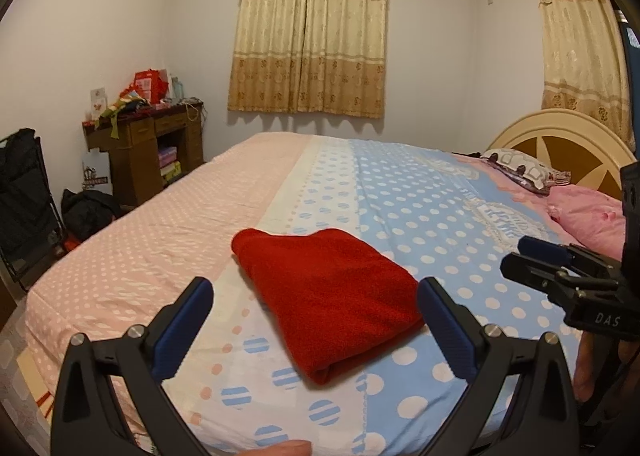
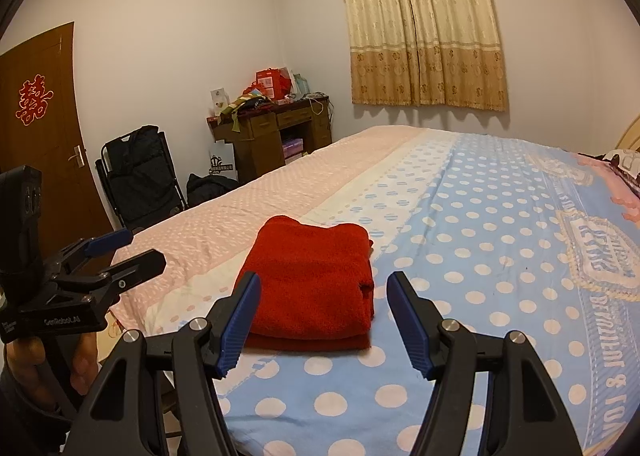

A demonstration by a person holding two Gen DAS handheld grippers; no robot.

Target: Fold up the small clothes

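A red garment (image 1: 332, 296) lies folded into a thick rectangle on the polka-dot bedsheet (image 1: 460, 224), near the bed's front edge. My left gripper (image 1: 316, 292) hovers above it, open, its blue-padded fingers wide apart and nothing between them. In the right wrist view the same red garment (image 2: 316, 288) sits just ahead of my right gripper (image 2: 324, 290), which also stands open and holds nothing. The left gripper (image 2: 128, 246) shows at the left edge of that view, off the bed's side. The right gripper (image 1: 520, 258) shows at the right edge of the left wrist view.
A pink pillow (image 1: 588, 216) and a patterned pillow (image 1: 520, 170) lie by the headboard (image 1: 560, 136) at the right. Beyond the bed's far left corner stand a cluttered wooden desk (image 1: 156, 140), a black folding chair (image 2: 140, 172) and a brown door (image 2: 40, 128).
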